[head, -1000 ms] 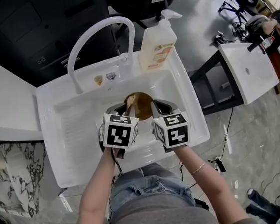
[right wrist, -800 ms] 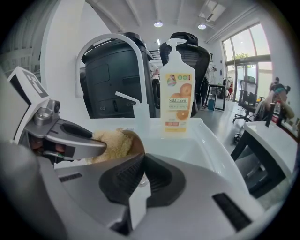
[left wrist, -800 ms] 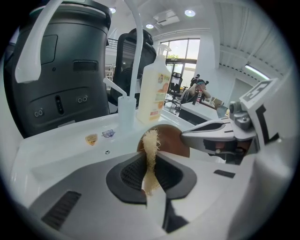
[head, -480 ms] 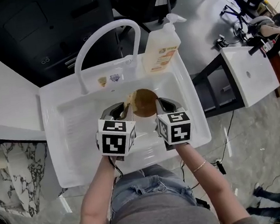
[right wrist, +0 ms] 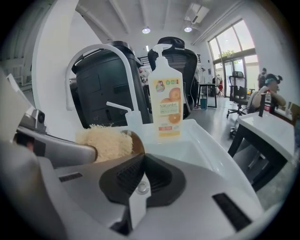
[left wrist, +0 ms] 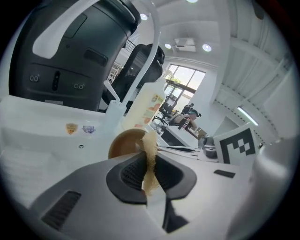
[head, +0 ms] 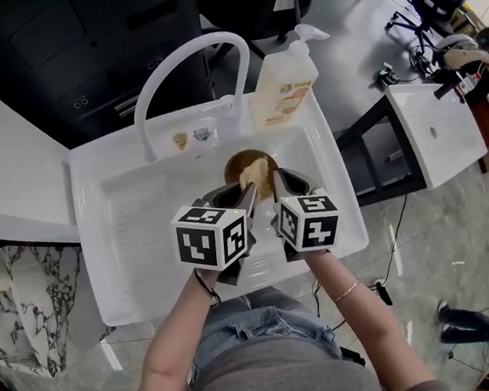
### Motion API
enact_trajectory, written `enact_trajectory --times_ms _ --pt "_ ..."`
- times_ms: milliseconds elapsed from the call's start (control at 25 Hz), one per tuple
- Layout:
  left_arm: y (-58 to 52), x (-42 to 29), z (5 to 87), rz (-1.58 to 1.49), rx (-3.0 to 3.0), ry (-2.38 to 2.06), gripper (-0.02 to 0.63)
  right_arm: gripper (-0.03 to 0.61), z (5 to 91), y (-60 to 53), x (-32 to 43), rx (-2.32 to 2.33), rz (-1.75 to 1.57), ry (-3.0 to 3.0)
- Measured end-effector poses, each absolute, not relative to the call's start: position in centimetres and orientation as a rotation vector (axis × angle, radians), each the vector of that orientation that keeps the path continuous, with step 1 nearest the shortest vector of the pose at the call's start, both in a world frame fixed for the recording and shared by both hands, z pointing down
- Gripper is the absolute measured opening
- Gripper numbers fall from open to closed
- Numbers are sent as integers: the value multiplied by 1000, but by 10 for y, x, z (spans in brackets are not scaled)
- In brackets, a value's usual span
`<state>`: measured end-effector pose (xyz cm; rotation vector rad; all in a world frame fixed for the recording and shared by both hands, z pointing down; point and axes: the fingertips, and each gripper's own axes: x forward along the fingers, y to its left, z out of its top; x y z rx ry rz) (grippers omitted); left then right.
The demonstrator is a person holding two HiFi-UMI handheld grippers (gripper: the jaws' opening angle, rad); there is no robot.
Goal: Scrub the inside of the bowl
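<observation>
A small brown bowl (head: 237, 160) sits in the white sink (head: 134, 229), just ahead of both grippers. My left gripper (head: 249, 190) is shut on a tan fibrous sponge (head: 253, 174), which lies over the bowl's inside. In the left gripper view the sponge (left wrist: 151, 157) stands edge-on between the jaws of my left gripper (left wrist: 150, 171), with the bowl (left wrist: 123, 145) behind. My right gripper (head: 278, 180) is at the bowl's right edge. In the right gripper view my right gripper (right wrist: 139, 171) is shut where the bowl's rim (right wrist: 138, 142) enters it, and the sponge (right wrist: 107, 143) fills the bowl.
A white arched faucet (head: 185, 58) rises at the sink's back. A soap pump bottle (head: 281, 85) stands at the back right corner. A white side table (head: 442, 124) stands right of the sink. Black cabinets lie behind.
My left gripper has swung right, carrying the sponge from the bowl's left edge to over its middle. The right gripper has stayed at the bowl's right edge.
</observation>
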<state>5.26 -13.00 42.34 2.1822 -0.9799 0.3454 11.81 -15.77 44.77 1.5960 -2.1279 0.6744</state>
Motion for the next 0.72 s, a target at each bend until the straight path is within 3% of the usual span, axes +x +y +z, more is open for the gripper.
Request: enact_trajectory --times_ms 720 --pt "-121 39 478 567 2091 -995 48 15 447 -153 125 1612 650 -2126"
